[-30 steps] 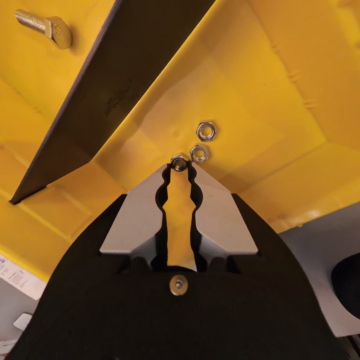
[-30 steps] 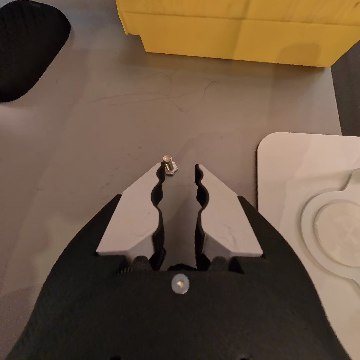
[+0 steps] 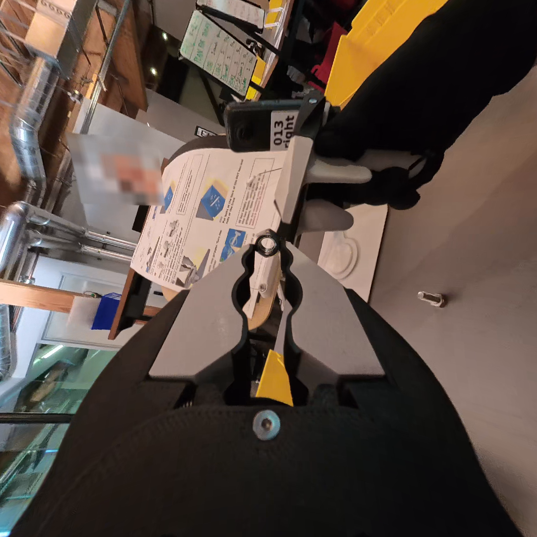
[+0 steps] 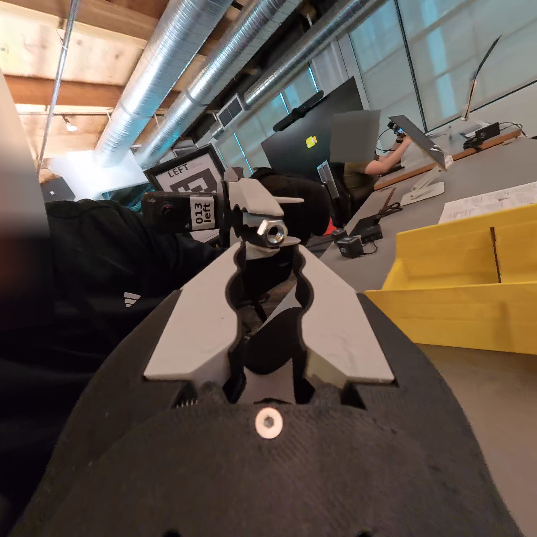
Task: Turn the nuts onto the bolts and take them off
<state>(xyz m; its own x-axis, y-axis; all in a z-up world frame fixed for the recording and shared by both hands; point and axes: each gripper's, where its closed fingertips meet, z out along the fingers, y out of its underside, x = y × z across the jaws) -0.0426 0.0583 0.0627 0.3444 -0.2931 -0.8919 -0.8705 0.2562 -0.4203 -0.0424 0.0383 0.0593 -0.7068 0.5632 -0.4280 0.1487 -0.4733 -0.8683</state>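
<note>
A second ago the left hand-held gripper point(image 3: 267, 247) was down inside the yellow bin, tips closing on one of three nuts on its floor; now it is lifted clear and turned on its side, pinching that nut point(image 3: 268, 245) between its fingertips with the bore facing outward. The right hand-held gripper point(image 4: 268, 250), which a second ago hovered low over the bolt with its tips beside it, has risen too; its jaws stand spread and hold nothing, and it faces the left one tip to tip, the nut just ahead of its fingertips. The bolt point(image 3: 432, 298) lies on its side on the grey tabletop point(image 3: 465, 348), off to the right of the left gripper and well apart from the right one. So the nut is in hand but the bolt probably still needs picking up before threading. The yellow bin point(image 4: 453, 302) sits to the right of the right gripper; its divider shows, its contents do not.
</note>
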